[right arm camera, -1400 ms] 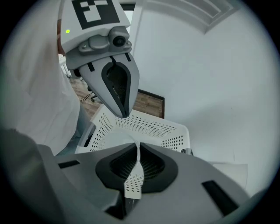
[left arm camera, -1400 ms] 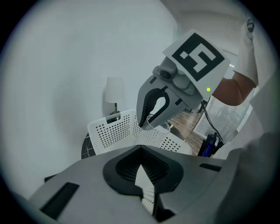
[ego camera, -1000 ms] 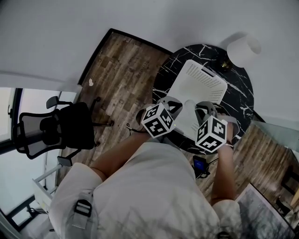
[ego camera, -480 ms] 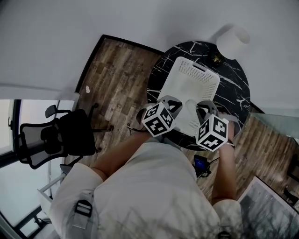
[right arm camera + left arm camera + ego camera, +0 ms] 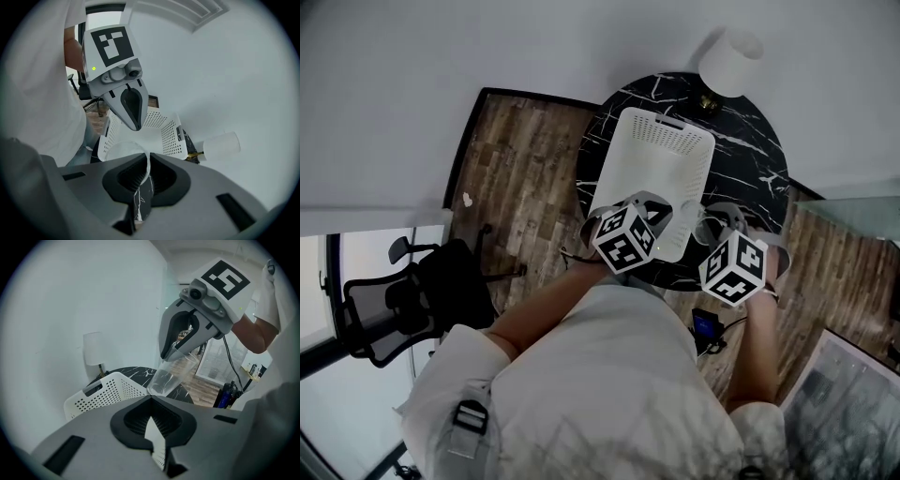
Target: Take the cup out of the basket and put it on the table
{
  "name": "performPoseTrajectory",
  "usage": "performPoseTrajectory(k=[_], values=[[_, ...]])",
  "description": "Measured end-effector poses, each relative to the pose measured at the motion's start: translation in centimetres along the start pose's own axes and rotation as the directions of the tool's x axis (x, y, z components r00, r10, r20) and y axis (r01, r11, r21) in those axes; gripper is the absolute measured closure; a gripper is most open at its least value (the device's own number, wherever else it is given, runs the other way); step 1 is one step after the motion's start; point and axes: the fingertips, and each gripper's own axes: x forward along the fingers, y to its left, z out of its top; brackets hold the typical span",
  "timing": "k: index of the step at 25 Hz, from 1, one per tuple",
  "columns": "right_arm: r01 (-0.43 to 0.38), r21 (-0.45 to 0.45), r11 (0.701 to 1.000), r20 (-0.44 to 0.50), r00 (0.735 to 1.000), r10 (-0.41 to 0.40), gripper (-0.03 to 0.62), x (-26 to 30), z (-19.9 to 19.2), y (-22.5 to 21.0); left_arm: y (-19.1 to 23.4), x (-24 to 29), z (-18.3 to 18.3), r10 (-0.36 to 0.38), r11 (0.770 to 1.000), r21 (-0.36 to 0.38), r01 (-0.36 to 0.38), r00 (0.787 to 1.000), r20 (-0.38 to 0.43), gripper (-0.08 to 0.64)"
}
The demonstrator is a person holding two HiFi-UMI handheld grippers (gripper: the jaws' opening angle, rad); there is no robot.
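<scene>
A clear plastic cup point(image 5: 169, 376) hangs tilted in the air, its rim pinched in my right gripper point(image 5: 142, 180), which is shut on it. In the head view that gripper point(image 5: 712, 217) is at the near right corner of the white perforated basket point(image 5: 654, 159), over the black marble table point(image 5: 748, 159). The cup's rim point(image 5: 123, 151) shows just ahead of the jaws. My left gripper point(image 5: 649, 208) hovers at the basket's near edge, jaws together and holding nothing. From the left gripper view, the right gripper point(image 5: 174, 352) holds the cup above the basket point(image 5: 101, 392).
A white-shaded lamp point(image 5: 729, 54) stands at the table's far edge, behind the basket. The round table sits against a white wall, on wooden flooring point(image 5: 520, 178). A black office chair point(image 5: 422, 295) is at the left. A dark device with cables point(image 5: 705, 328) lies on the floor near the person's legs.
The head view has swung, so table and basket now sit further left and higher. Relative to the basket, my right gripper with the cup has shifted right, off its near edge. Both grippers stay close together.
</scene>
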Motion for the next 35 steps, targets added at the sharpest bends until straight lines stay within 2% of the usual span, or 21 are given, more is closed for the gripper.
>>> performPoseTrajectory(k=[9, 21, 27, 35], values=[[0.04, 0.116, 0.992, -0.058, 0.998, -0.034, 0.569, -2.2, -5.7, 1.2, -3.9, 3.2, 2.4, -0.091, 0.993, 0.075, 0.091, 0.996, -0.002, 0.554], [0.098, 0.273, 0.957, -0.13, 0.989, -0.065, 0.569, -4.7, -13.1, 4.0, -9.9, 6.9, 5.2, -0.206, 0.962, 0.18, 0.206, 0.978, -0.019, 0.554], [0.09, 0.308, 0.947, -0.137, 0.989, -0.05, 0.569, -4.1, -14.6, 4.7, -10.8, 7.9, 5.4, -0.22, 0.954, 0.2, 0.223, 0.975, -0.039, 0.554], [0.039, 0.362, 0.932, -0.141, 0.99, 0.014, 0.569, -1.2, -16.7, 5.6, -10.7, 9.1, 5.2, -0.234, 0.949, 0.204, 0.242, 0.97, -0.062, 0.554]])
